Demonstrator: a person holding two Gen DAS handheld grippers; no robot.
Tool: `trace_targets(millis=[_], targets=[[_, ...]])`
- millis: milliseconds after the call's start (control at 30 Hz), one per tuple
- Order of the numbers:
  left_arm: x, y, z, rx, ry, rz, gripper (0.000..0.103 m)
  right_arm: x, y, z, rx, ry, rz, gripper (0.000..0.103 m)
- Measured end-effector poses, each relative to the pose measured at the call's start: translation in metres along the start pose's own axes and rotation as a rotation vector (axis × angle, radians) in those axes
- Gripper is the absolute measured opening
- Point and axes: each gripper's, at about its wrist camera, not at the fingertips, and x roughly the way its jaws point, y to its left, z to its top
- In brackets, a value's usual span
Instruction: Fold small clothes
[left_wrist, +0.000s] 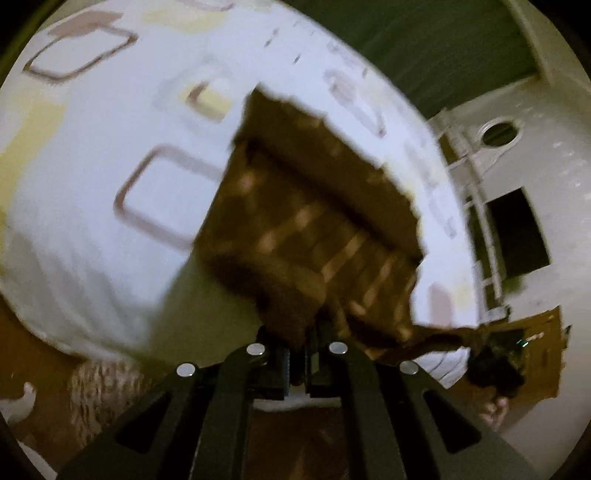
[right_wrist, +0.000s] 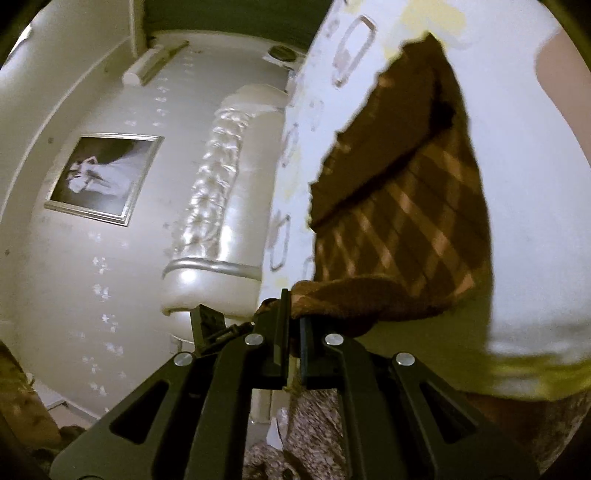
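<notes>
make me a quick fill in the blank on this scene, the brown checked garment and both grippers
1. The left gripper has its jaws shut on the ____ checked garment.
2. The right gripper grips the same garment, so it is held by ____ grippers.
3. Behind the garment lies a white bedsheet printed with ____ outlines.

Missing words: brown; both; rectangle

Dim, yellowish indoor light; motion blur smeared the brown garment (left_wrist: 314, 229) and bedsheet (left_wrist: 92, 221); glare on the headboard (right_wrist: 218, 206); fisheye edges curved, vignetted.
</notes>
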Motion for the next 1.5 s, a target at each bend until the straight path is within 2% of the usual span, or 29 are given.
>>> trace_targets(millis=[133, 267, 433, 567, 700, 767, 900, 1067, 1300, 1400, 1500], targets=[[-0.002, -0.017, 0.043, 0.006, -0.06, -0.04, 0.004, -0.002, 0.01, 0.032, -0.005, -0.055, 0.052, 0.004], [0.01, -0.025, 0.088, 0.016, -0.107, -0.058, 0.004, 0.004, 0.011, 0.08, -0.015, -0.121, 0.073, 0.004], [0.055, -0.025, 0.149, 0.015, -0.136, -0.03, 0.005, 0.021, -0.005, 0.135, 0.011, -0.17, 0.07, 0.003], [0.101, -0.014, 0.19, -0.013, -0.138, 0.006, 0.005, 0.043, -0.037, 0.178, 0.066, -0.189, 0.054, 0.003], [0.14, -0.003, 0.215, -0.014, -0.124, 0.037, 0.005, 0.065, -0.071, 0.203, 0.123, -0.193, 0.008, 0.003], [0.158, 0.005, 0.222, -0.028, -0.103, 0.064, 0.005, 0.073, -0.089, 0.21, 0.155, -0.201, -0.014, 0.004], [0.187, 0.023, 0.228, -0.076, -0.052, 0.051, 0.005, 0.081, -0.114, 0.216, 0.19, -0.214, -0.057, 0.004], [0.202, 0.031, 0.229, -0.058, -0.027, 0.027, 0.006, 0.078, -0.132, 0.216, 0.216, -0.241, -0.086, 0.004], [0.207, 0.035, 0.237, -0.072, -0.032, -0.03, 0.006, 0.075, -0.133, 0.217, 0.2, -0.273, -0.083, 0.003], [0.207, 0.028, 0.243, -0.04, -0.047, -0.042, 0.006, 0.073, -0.131, 0.221, 0.187, -0.289, -0.085, 0.003], [0.208, 0.03, 0.249, -0.077, -0.062, -0.067, 0.006, 0.071, -0.13, 0.229, 0.184, -0.305, -0.071, 0.003]])
